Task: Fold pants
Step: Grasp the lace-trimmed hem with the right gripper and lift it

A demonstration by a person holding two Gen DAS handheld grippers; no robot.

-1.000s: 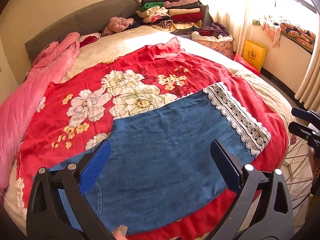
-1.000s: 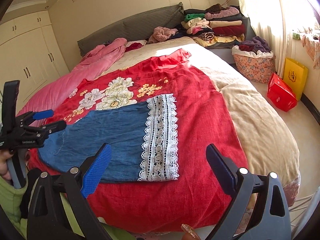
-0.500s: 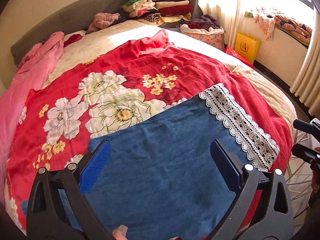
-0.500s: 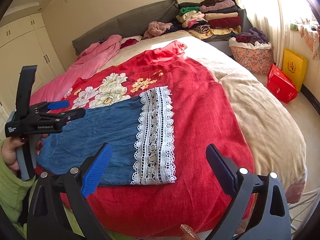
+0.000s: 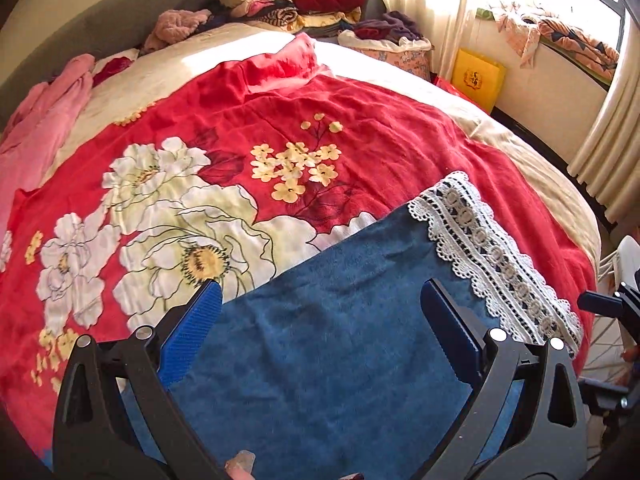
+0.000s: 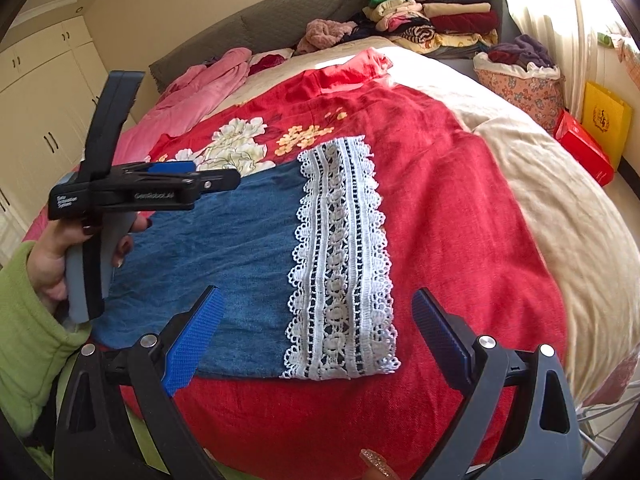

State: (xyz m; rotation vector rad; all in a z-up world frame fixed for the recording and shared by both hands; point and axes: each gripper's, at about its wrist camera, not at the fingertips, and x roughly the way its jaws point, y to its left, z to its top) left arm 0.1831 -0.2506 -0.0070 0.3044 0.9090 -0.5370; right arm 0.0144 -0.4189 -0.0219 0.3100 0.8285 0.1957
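Note:
Blue denim pants (image 5: 344,344) (image 6: 224,256) lie flat on the red flowered bedspread (image 5: 360,136), with a white lace hem (image 5: 492,256) (image 6: 340,256) at their right end. My left gripper (image 5: 320,312) hovers open over the middle of the denim, nothing between its fingers. In the right wrist view the left gripper (image 6: 200,178) is seen from the side above the pants' left part, held by a hand in a green sleeve. My right gripper (image 6: 316,320) is open above the near edge of the pants, by the lace.
A pink blanket (image 6: 200,88) lies along the bed's left side. Stacked folded clothes (image 6: 436,16) sit at the head. A flowered laundry basket (image 6: 524,84), a yellow bag (image 6: 606,120) and a red box (image 6: 584,148) stand on the floor to the right.
Both grippers have moved forward and lower over the pants. The left gripper now sits above the denim's middle; the right is closer to the lace hem. Both stay open.

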